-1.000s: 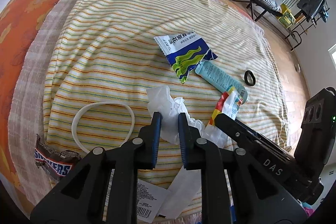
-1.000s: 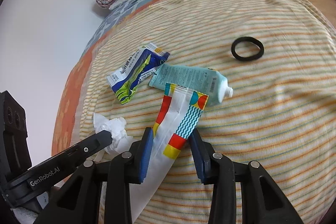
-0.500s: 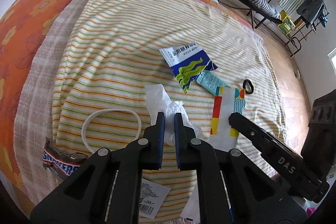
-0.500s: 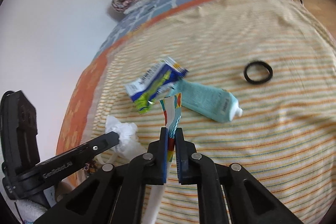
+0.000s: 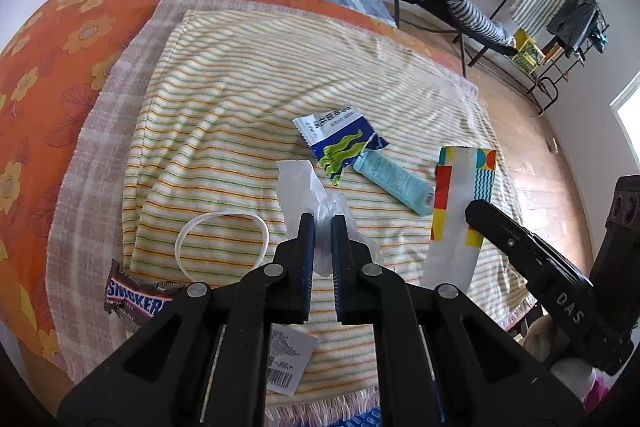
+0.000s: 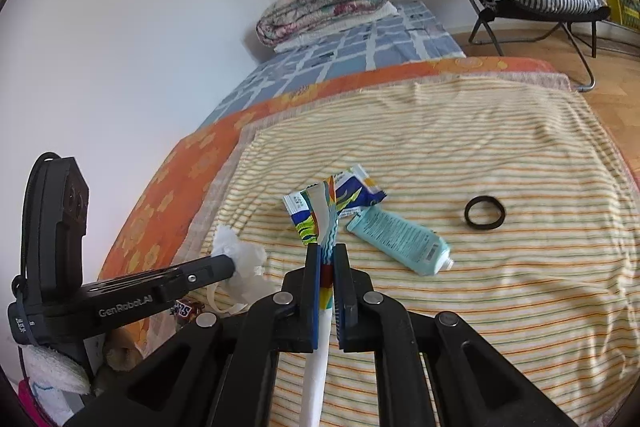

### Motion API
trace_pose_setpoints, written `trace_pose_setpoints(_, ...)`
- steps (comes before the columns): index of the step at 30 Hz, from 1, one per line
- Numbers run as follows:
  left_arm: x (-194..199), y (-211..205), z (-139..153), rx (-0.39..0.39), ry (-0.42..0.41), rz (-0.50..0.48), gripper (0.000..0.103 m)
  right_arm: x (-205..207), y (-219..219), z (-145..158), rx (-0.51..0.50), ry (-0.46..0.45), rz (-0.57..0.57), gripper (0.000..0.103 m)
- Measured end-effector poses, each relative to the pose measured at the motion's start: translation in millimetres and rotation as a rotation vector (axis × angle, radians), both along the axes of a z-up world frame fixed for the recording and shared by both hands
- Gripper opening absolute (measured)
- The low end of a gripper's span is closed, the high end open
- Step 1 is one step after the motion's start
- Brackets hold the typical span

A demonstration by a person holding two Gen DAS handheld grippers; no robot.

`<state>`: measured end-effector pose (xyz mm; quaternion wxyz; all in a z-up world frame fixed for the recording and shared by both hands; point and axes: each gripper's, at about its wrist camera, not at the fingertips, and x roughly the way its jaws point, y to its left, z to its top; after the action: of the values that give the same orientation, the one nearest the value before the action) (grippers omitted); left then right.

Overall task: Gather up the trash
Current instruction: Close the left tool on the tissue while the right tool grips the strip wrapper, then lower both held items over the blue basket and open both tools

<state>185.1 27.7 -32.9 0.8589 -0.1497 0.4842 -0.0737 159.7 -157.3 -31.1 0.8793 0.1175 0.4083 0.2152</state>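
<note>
Both grippers just closed on trash & came up off the bed.

Left gripper (image 5: 323, 217) is pinched tight on the white crumpled plastic (image 5: 298, 179), which was lying on the striped blanket (image 5: 240, 99) a sec ago. Right gripper (image 6: 327, 247) was wide apart a sec ago; now it's clamped on the colorful wrapper (image 6: 326, 211), which hangs off the blanket, long white end pointing down.

So 2 bits of trash are picked up, one per hand. Next they prob. go to a bin, but no bin shows.

Left on the bed: blue-green packet (image 5: 340, 137) & teal tube (image 5: 394, 181) mid blanket, touching; Snickers wrapper (image 5: 136, 301) at the near left edge; paper tag (image 5: 286, 363) at the near edge; white ring (image 5: 222, 239) near it; black hair band (image 6: 485, 212) toward the right side.
</note>
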Motion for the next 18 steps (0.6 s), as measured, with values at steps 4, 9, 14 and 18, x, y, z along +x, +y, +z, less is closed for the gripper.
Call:
trace_pose_setpoints(4,-14,-4,10,-0.004,-0.023,-0.024,0.006,-9,-8,8,0.001,-0.018,0.003,0.003)
trace_pose_setpoints(9,-29,-14,14,0.000,-0.031,-0.065,0.006,-23,-16,15,-0.010,-0.034,0.013,0.003)
trace_pose_setpoints(14,-48,-23,17,0.002,-0.038,-0.101,0.006,-42,-23,19,-0.034,-0.049,0.034,0.003)
trace_pose_setpoints(18,-63,-30,19,0.009,-0.044,-0.125,0.006,-57,-29,20,-0.045,-0.051,0.041,0.003)
